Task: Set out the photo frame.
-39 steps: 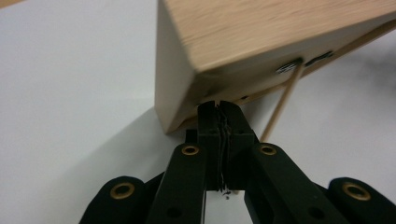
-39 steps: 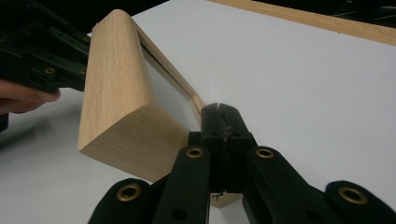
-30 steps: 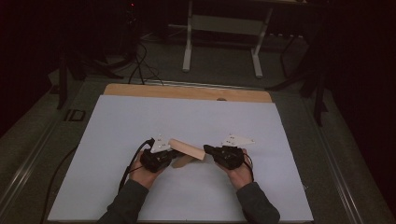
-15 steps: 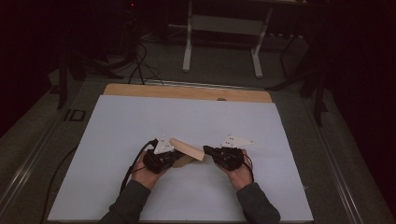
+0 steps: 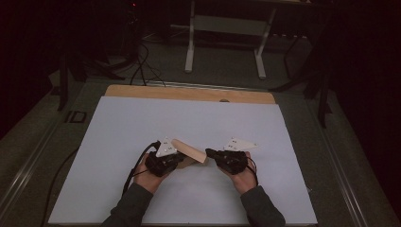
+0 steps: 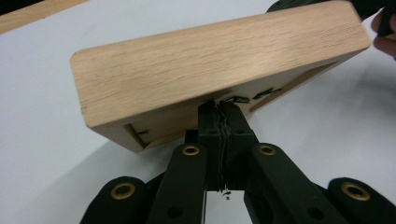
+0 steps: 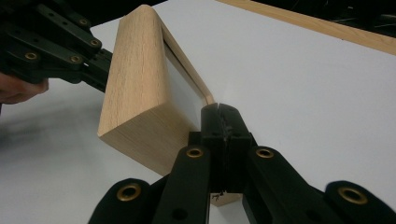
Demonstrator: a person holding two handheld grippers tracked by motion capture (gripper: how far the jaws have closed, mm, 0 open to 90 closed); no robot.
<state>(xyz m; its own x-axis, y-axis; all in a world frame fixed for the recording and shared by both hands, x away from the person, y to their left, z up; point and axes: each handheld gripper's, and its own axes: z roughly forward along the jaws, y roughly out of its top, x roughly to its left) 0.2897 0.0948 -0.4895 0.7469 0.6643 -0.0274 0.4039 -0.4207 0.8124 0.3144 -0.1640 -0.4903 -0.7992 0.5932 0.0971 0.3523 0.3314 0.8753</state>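
— High view first: what are they holding?
— A wooden frame [image 5: 190, 151], tilted up off the white table [image 5: 142, 123] near the front edge, between the two hands.
— Both tongs gripping it?
— Yes. In the left gripper view the left gripper [image 6: 221, 108] is pinched tight on the thin back edge; in the right gripper view the right gripper [image 7: 221, 112] is clamped on the thin lip by the pale panel.
— How would it handle?
— Stiff, light, I'd say, smooth wood that could slip; the panel may be fragile. Those thin rims look like the best holds.
— Any writing?
— Dark marks on the back, too blurred to read.
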